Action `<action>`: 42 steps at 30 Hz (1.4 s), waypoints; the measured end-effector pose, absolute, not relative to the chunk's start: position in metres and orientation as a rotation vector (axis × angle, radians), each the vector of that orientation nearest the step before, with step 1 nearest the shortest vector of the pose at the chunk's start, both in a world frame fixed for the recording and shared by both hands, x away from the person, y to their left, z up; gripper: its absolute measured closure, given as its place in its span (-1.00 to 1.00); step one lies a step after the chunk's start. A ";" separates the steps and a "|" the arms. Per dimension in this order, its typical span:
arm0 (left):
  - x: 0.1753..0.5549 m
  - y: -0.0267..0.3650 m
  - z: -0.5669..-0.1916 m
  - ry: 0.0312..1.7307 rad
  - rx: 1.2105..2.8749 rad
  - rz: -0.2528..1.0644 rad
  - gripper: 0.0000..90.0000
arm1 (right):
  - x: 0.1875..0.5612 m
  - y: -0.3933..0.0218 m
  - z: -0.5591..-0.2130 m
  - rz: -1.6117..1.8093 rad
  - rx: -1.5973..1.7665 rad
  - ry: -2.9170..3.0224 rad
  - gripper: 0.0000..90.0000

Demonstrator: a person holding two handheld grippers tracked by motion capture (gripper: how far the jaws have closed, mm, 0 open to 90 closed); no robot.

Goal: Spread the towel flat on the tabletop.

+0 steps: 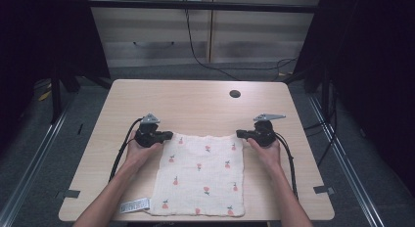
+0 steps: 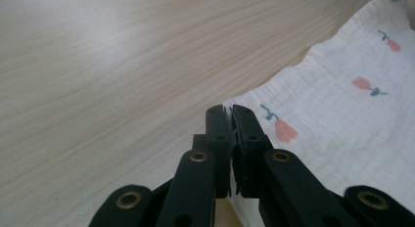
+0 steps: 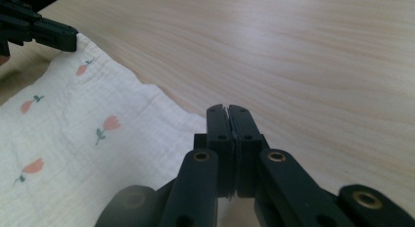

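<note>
A white cloth (image 1: 200, 175) printed with small red flowers lies spread flat on the near half of a light wooden table (image 1: 195, 102), its near edge just short of the table's front edge. A white label (image 1: 134, 206) sticks out from the cloth's near left corner. The person's two forearms come in from the bottom on either side of the cloth. The left hand (image 1: 138, 151) holds the left gripper (image 1: 166, 135) at the cloth's far left corner; in the left gripper view its jaws are pressed together on the cloth's edge. The right hand (image 1: 264, 149) holds the right gripper (image 1: 241, 134) at the far right corner, and in the right gripper view those jaws are likewise clamped on the cloth's hem. Farther back, a dark round hole (image 1: 235, 94) sits in the tabletop.
</note>
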State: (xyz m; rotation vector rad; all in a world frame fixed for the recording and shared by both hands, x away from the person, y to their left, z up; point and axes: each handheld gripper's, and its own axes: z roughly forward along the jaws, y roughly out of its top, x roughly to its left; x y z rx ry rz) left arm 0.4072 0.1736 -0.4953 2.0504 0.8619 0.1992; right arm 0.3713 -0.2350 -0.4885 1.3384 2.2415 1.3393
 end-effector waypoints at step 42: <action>0.395 0.192 -0.422 0.800 1.851 0.250 0.93 | 0.369 -0.243 -0.415 1.461 1.211 2.088 0.98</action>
